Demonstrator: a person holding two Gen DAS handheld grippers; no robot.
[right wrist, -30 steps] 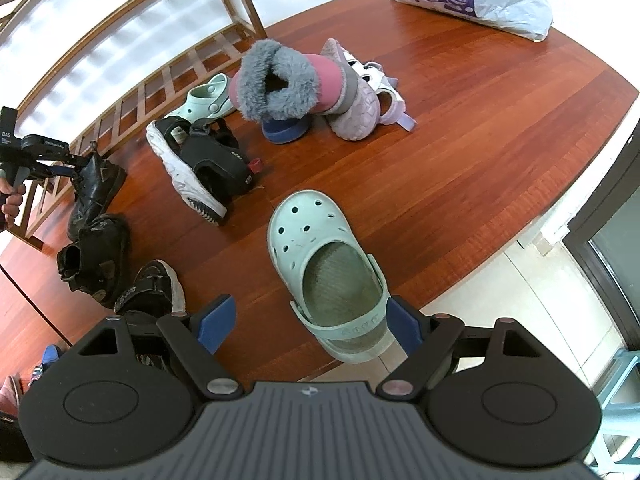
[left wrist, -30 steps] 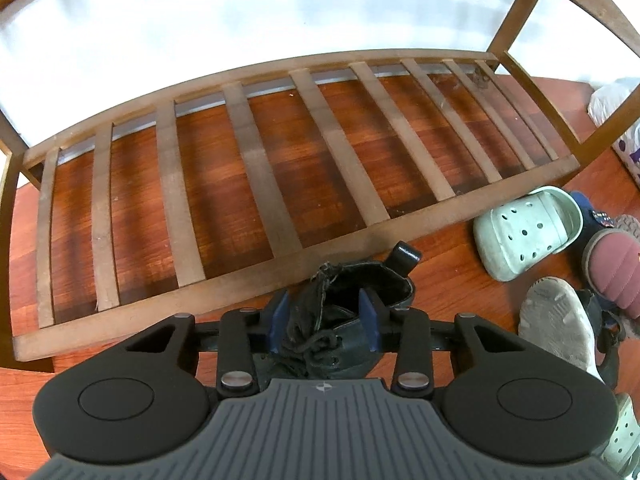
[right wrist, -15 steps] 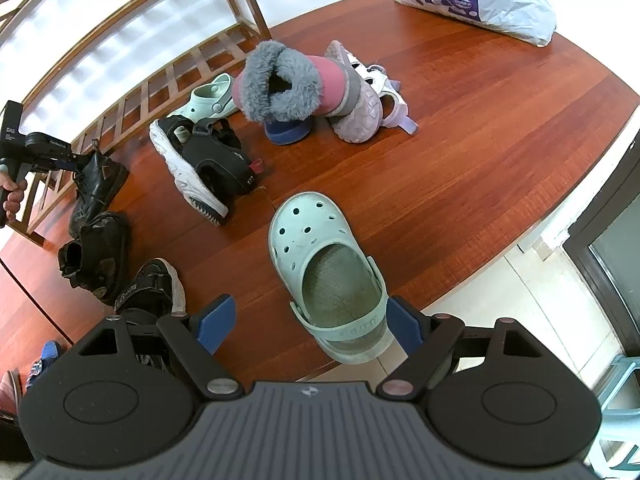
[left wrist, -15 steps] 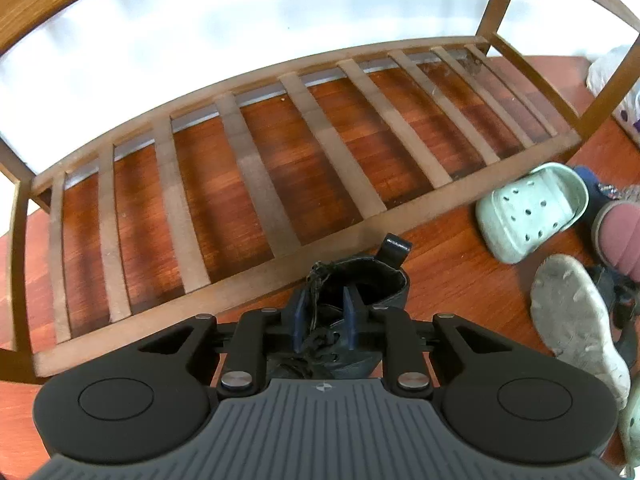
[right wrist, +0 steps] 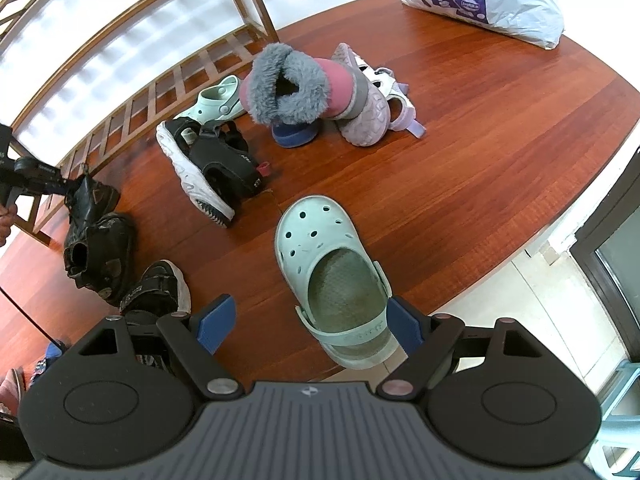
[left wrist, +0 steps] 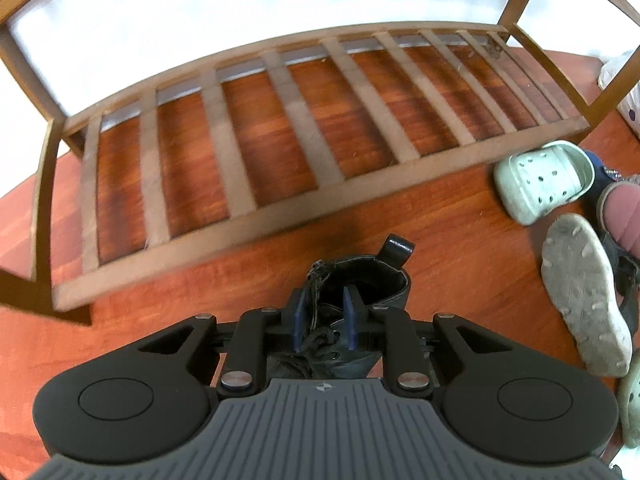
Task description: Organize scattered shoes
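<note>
Reddish wooden floor (right wrist: 480, 128) fills both views, with a slatted wooden shoe rack (left wrist: 304, 128) across the upper half of the left wrist view. At the lower centre of that view, the left gripper (left wrist: 323, 320) is closed on the collar of a black boot (left wrist: 368, 280), in front of the rack. In the right wrist view the right gripper (right wrist: 308, 326) is wide open, its fingers on both sides of a mint green clog (right wrist: 332, 276) lying on the floor. Near the upper centre lies a pink boot with grey fur (right wrist: 296, 84).
</note>
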